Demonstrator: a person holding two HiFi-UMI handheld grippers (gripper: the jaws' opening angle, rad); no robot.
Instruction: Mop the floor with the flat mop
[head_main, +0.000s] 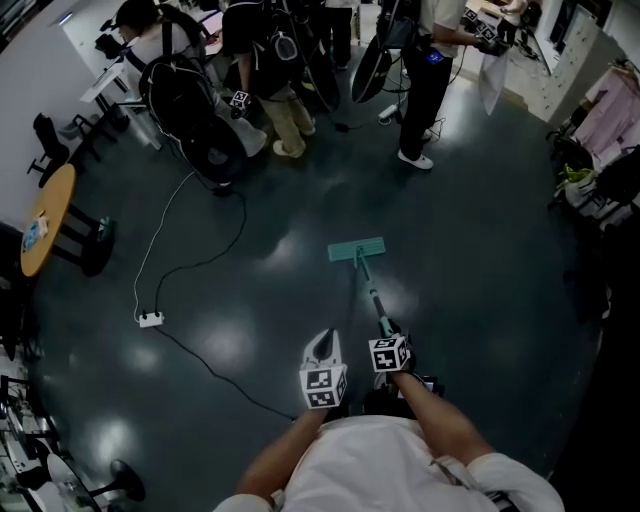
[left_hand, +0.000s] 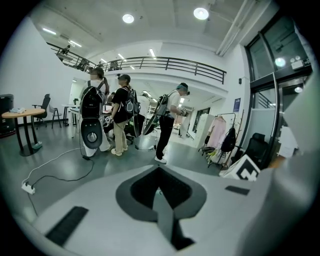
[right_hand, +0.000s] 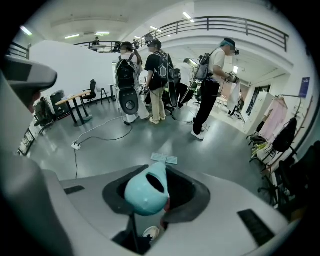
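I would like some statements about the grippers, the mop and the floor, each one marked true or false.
1. The right gripper is shut on the mop handle. True.
2. The left gripper also grips the mop handle. False: its jaws are together with nothing between them.
3. The mop head lies flat on the floor. True.
4. In the head view, the power strip lies to the right of the mop head. False: it lies to its left.
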